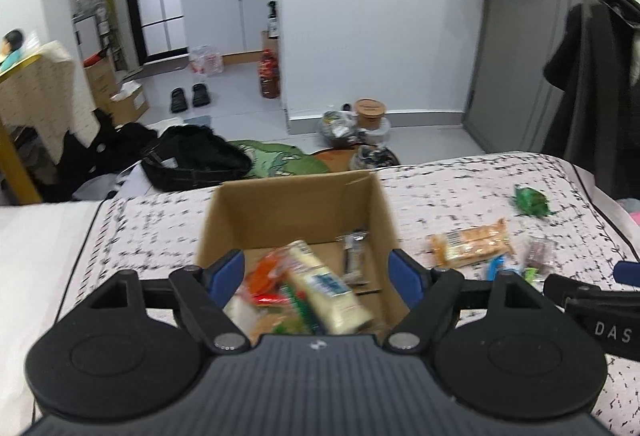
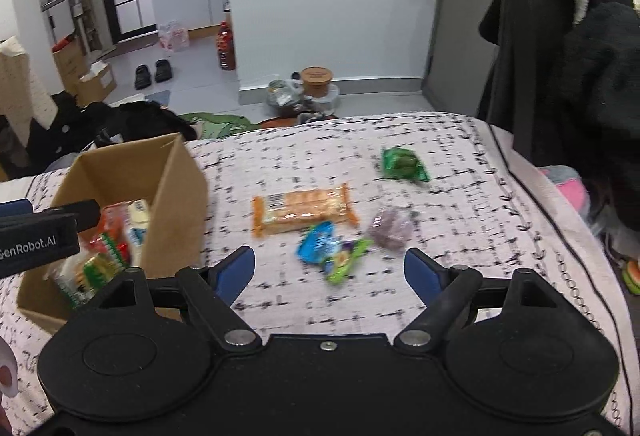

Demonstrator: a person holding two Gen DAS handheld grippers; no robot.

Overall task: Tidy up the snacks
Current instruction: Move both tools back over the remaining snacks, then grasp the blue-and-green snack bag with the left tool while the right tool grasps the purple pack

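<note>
A cardboard box stands on the patterned bed cover and holds several snack packs, among them a pale yellow pack. My left gripper is open and empty above the box's near edge. In the right wrist view the box is at the left. An orange cracker pack, a blue packet, a light green packet, a purple packet and a dark green packet lie on the cover. My right gripper is open and empty just short of the blue and light green packets.
The bed cover ends at a far edge with floor clutter beyond: a black bag, containers, slippers. Dark coats hang at the right. The left gripper's body reaches in over the box.
</note>
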